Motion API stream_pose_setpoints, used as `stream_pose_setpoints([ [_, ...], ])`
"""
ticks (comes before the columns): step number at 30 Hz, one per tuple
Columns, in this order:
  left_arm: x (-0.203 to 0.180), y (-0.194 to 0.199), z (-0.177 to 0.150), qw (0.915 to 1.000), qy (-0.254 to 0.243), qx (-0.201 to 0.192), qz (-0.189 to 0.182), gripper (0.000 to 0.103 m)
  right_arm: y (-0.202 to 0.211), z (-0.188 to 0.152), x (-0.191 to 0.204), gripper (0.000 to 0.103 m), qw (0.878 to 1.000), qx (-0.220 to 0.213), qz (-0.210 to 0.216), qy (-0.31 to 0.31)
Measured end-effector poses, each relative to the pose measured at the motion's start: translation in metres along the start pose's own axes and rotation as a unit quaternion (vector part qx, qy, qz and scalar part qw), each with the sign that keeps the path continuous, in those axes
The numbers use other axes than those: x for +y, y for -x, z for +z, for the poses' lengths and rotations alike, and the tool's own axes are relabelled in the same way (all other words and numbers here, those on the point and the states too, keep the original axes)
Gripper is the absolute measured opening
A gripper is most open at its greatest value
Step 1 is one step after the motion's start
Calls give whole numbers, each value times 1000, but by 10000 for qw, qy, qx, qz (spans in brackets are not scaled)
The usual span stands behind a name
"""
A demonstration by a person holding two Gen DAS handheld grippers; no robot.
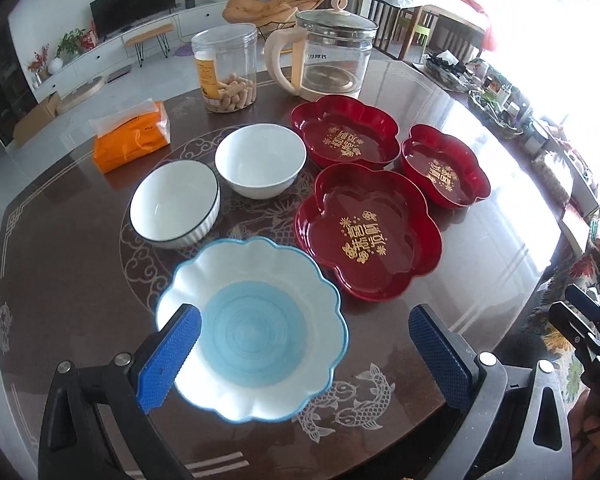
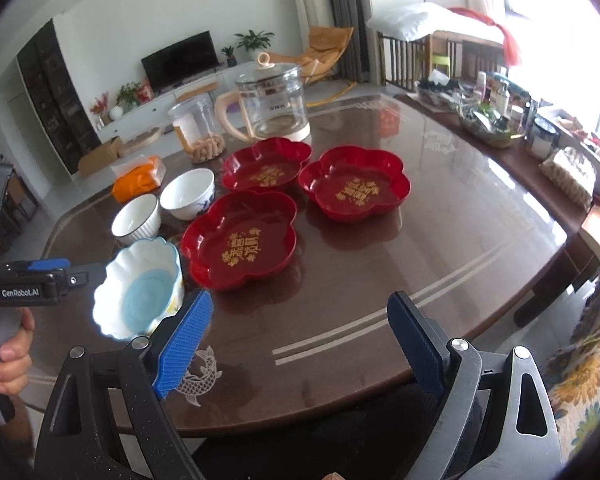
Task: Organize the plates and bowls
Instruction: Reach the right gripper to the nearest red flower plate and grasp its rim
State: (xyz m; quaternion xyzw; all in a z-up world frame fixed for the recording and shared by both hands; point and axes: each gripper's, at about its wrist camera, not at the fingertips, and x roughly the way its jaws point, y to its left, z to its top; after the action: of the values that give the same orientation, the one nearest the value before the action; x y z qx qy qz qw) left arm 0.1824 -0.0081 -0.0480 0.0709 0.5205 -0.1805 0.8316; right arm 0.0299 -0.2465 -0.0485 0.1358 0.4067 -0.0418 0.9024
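A scalloped white bowl with a blue centre (image 1: 256, 332) sits nearest, also in the right wrist view (image 2: 140, 292). Behind it stand a ribbed white bowl with a dark rim (image 1: 174, 204) (image 2: 135, 216) and a plain white bowl (image 1: 260, 160) (image 2: 187, 194). Three red flower-shaped plates with gold writing lie to the right: a large near one (image 1: 368, 236) (image 2: 240, 240), a far one (image 1: 344, 132) (image 2: 266, 164) and a right one (image 1: 444, 168) (image 2: 354, 184). My left gripper (image 1: 304, 356) is open above the scalloped bowl, holding nothing. My right gripper (image 2: 300, 344) is open and empty over the table's front edge.
A dark glossy table (image 2: 420, 264) carries a glass kettle (image 1: 324, 56), a clear jar of snacks (image 1: 226, 68) and an orange tissue pack (image 1: 130, 136) at the back. Cluttered items line the right side (image 2: 496, 116). The left gripper's body shows at far left in the right wrist view (image 2: 28, 280).
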Motion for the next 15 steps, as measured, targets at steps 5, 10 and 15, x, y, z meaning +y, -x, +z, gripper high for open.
stream_pose_setpoints([
  [5, -13, -51, 46, 9986, -446, 228, 188, 103, -51, 19, -19, 92, 9972, 565, 164, -451],
  [10, -31, -111, 68, 9942, -773, 577, 476, 96, -108, 30, -11, 92, 9957, 838, 218, -332],
  [15, -28, -147, 71, 9917, -683, 902, 611, 73, -145, 34, -4, 90, 9947, 942, 293, -287],
])
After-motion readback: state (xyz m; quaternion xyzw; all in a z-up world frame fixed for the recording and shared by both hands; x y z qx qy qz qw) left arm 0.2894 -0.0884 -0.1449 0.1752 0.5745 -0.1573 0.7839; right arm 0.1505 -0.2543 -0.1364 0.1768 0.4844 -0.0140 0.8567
